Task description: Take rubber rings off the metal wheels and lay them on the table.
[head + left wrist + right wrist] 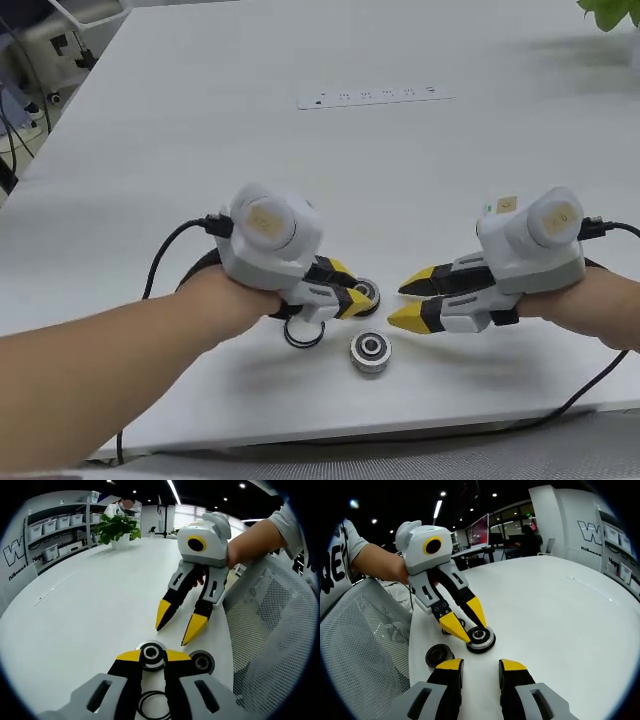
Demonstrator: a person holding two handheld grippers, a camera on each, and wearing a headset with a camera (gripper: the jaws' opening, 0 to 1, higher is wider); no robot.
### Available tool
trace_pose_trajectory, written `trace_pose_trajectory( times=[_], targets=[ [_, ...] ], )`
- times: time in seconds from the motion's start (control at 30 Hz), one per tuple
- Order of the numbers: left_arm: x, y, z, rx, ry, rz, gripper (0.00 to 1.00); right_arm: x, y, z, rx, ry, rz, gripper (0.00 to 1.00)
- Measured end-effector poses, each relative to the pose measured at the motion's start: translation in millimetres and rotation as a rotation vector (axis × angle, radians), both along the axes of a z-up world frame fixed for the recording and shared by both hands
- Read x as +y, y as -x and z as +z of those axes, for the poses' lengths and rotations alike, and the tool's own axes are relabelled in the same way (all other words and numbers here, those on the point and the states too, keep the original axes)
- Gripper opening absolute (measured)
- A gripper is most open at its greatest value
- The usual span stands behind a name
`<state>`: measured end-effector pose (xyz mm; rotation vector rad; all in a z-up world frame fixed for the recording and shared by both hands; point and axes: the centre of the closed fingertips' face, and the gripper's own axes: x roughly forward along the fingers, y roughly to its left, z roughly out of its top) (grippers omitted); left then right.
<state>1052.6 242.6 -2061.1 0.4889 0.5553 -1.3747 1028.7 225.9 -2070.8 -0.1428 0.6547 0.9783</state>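
My left gripper [356, 297] [152, 655] is shut on a small metal wheel [365, 291] [152, 652] [481, 638] that rests on the white table [300, 160]; its yellow tips flank the wheel's rim. A loose black rubber ring [303, 334] [155, 703] lies on the table just under that gripper. A second wheel [370, 352] [202, 661] [439, 655] lies flat a little nearer the table's front edge. My right gripper [397, 303] [481, 666] is open with nothing between its jaws, pointing at the wheels from the right, a short gap away.
A white power strip [375, 97] lies at the table's far middle. Black cables [165, 255] trail from both grippers over the front edge. A mesh chair back [270, 625] stands by the table, and a potted plant [116, 530] sits at the far end.
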Motion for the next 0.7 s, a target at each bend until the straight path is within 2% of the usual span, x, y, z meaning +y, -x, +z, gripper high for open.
trace_pose_trajectory(
  times=[0.07, 0.27, 0.7],
  targets=[
    [0.1, -0.6, 0.3, 0.007, 0.006, 0.004, 0.1, 0.2, -0.1, -0.4, 0.001, 0.0, 0.001, 0.26],
    [0.7, -0.1, 1.0, -0.006, 0.026, -0.003, 0.1, 0.7, -1.5, -1.4, 0.0, 0.001, 0.004, 0.25],
    [0.8, -1.1, 1.3, -0.009, 0.027, 0.012, 0.09, 9.7, -10.4, 1.6, -0.015, 0.002, 0.015, 0.25]
  ],
)
